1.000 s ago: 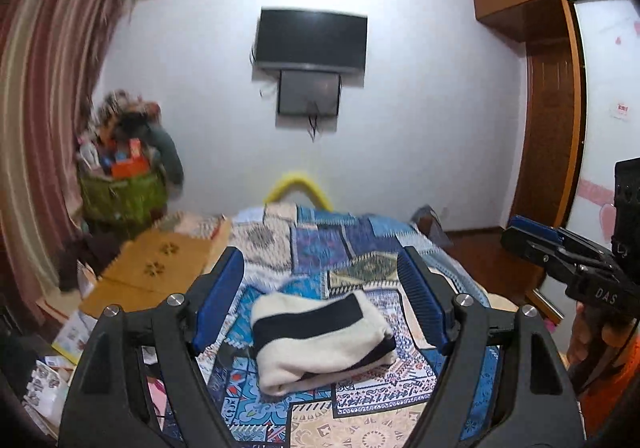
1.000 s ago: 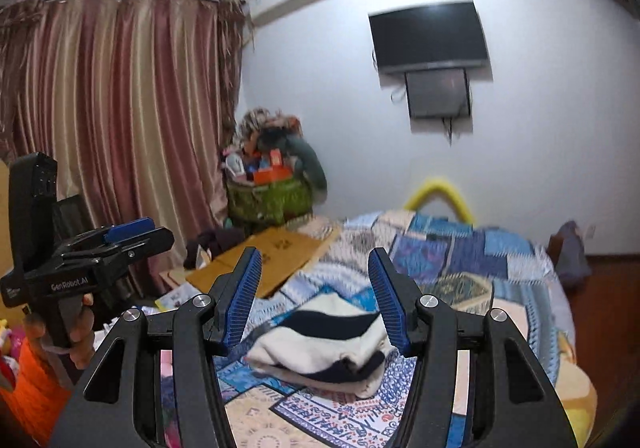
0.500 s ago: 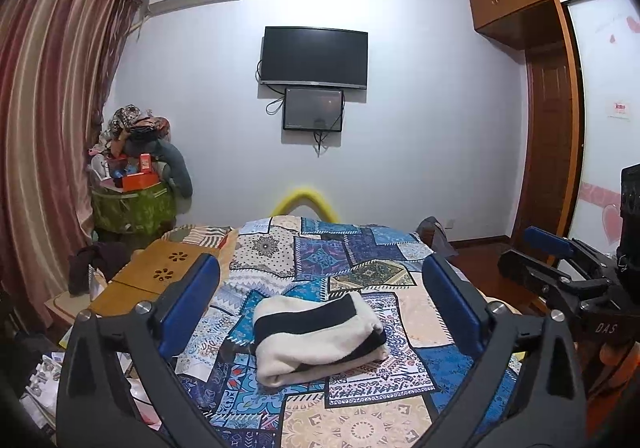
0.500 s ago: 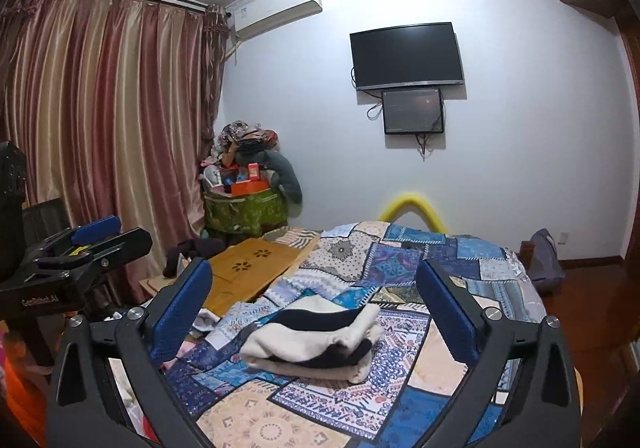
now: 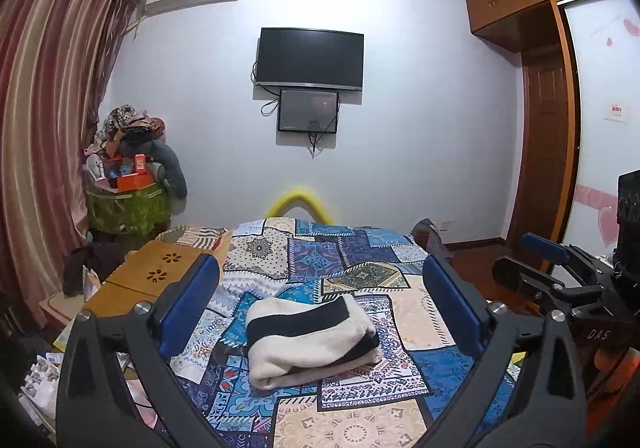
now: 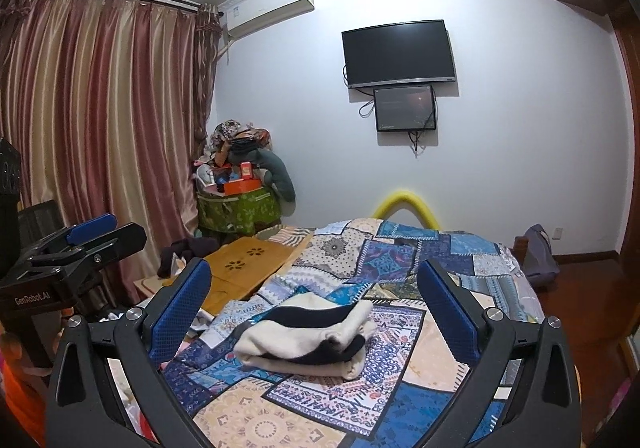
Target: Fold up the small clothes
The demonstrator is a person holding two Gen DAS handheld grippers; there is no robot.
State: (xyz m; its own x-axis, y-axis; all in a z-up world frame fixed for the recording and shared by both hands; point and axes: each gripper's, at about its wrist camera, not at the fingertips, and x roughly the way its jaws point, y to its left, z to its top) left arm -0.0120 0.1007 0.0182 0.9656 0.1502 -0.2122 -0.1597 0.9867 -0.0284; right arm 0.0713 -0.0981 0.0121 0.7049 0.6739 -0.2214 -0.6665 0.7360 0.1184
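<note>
A cream and black striped garment (image 5: 310,340) lies folded into a small stack on the patchwork bedspread (image 5: 360,280). It also shows in the right wrist view (image 6: 308,336). My left gripper (image 5: 320,304) is open and empty, held above and short of the garment. My right gripper (image 6: 314,304) is open and empty too, raised above the stack. The right gripper shows at the right edge of the left wrist view (image 5: 548,272). The left gripper shows at the left edge of the right wrist view (image 6: 80,244).
A wooden lap table (image 5: 156,276) lies at the bed's left side. A green basket piled with clutter (image 5: 128,204) stands by the striped curtain (image 5: 44,136). A yellow arched bar (image 5: 298,200) rises at the bed's far end. A wardrobe (image 5: 548,120) stands right.
Both grippers opened wide and pulled back and up from the folded garment. The garment stayed where it lay.
</note>
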